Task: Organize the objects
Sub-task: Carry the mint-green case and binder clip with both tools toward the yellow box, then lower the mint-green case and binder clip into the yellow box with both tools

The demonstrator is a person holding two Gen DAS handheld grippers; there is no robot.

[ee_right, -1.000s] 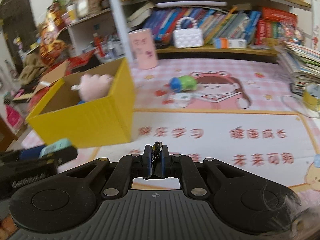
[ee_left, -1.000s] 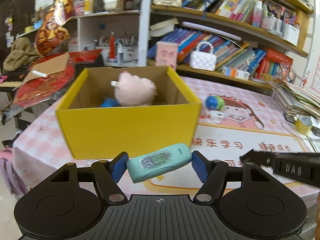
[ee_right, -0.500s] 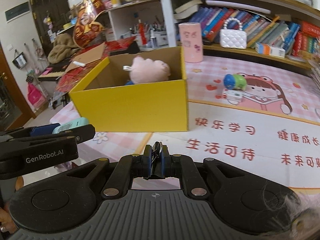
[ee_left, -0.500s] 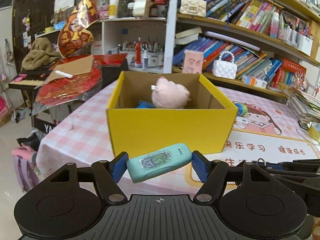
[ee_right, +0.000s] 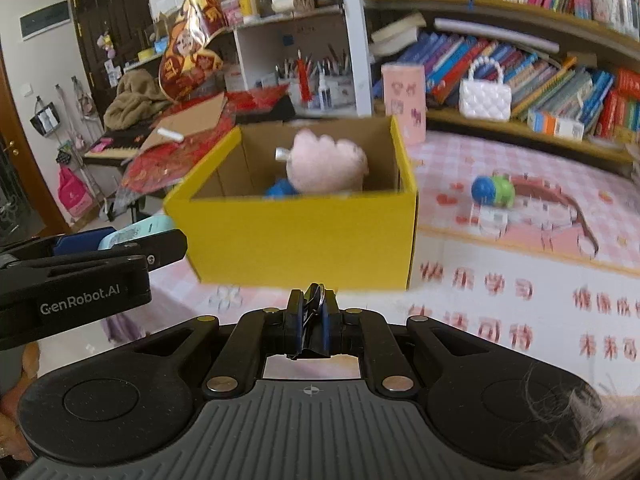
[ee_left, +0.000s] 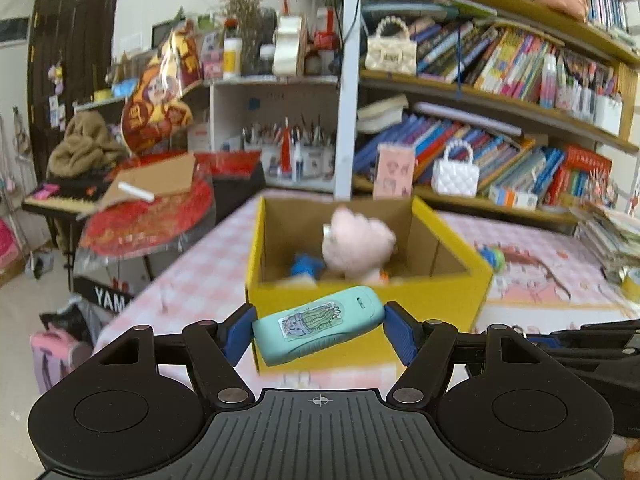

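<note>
left tongs grip teal case; right view alone shows ball.

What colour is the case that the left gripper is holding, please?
Mint green case, clearest in the left wrist view.

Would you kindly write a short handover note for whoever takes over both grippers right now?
Left gripper: shut on the mint-green oblong plastic case with a cactus sticker, held before the yellow cardboard box.
Right gripper: shut on a small black clip with a metal ring, also short of the box.
Done: the pink plush toy and a blue item lie in the box.
Left: drop both held items in; the blue-green ball toy remains on the pink mat.
</note>
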